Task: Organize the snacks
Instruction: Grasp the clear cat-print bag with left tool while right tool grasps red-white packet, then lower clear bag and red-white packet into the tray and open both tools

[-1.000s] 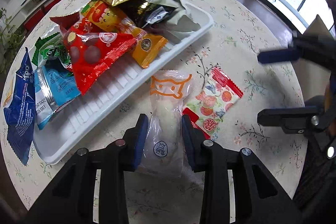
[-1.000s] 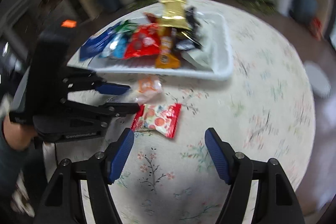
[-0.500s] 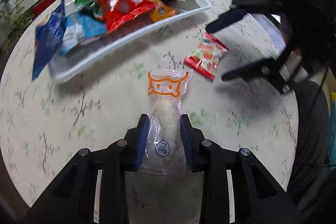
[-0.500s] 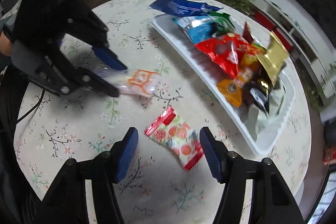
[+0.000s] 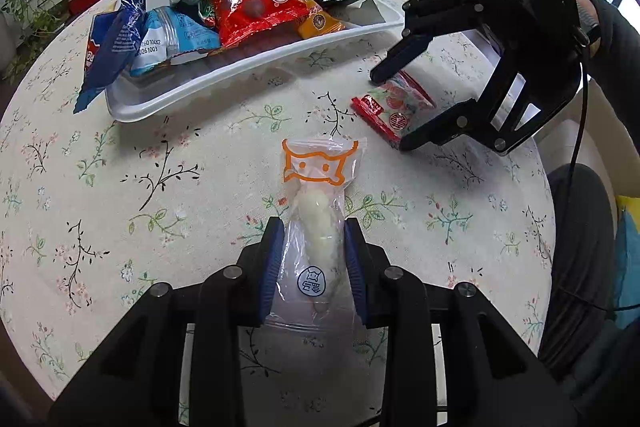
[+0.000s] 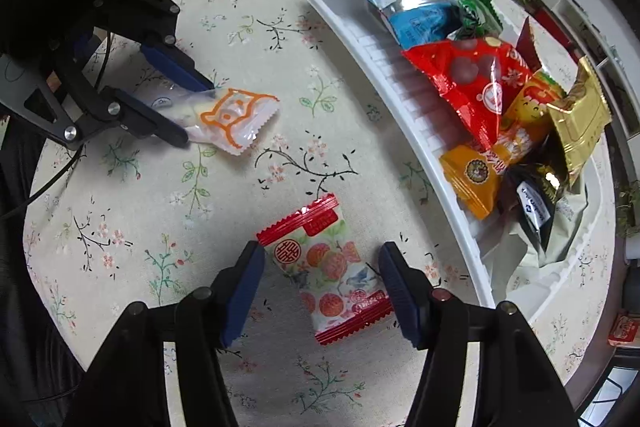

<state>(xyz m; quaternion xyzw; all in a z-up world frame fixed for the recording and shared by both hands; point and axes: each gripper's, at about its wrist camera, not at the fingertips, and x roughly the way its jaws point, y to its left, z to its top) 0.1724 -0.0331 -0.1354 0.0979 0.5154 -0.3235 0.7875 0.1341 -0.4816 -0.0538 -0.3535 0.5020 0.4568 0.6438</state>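
Note:
My left gripper (image 5: 313, 259) is shut on a clear snack packet with an orange cat print (image 5: 318, 203), held just above the flowered tablecloth; it also shows in the right wrist view (image 6: 224, 121). My right gripper (image 6: 322, 279) is open, its fingers either side of a red-and-white fruit-print packet (image 6: 330, 273) lying flat on the table; the packet shows in the left wrist view (image 5: 394, 105) between the right gripper's fingers (image 5: 398, 65). A white tray (image 5: 248, 67) holds several snack packets.
The tray (image 6: 404, 99) lies along the far side of the round table. A blue packet (image 5: 116, 39) hangs over the tray's left end. A small red box (image 6: 622, 327) lies beyond the table edge. Shelves and plants stand behind.
My right gripper has moved in over the fruit-print packet, which now lies between its fingers. My left gripper has drawn back from the tray with the cat-print packet.

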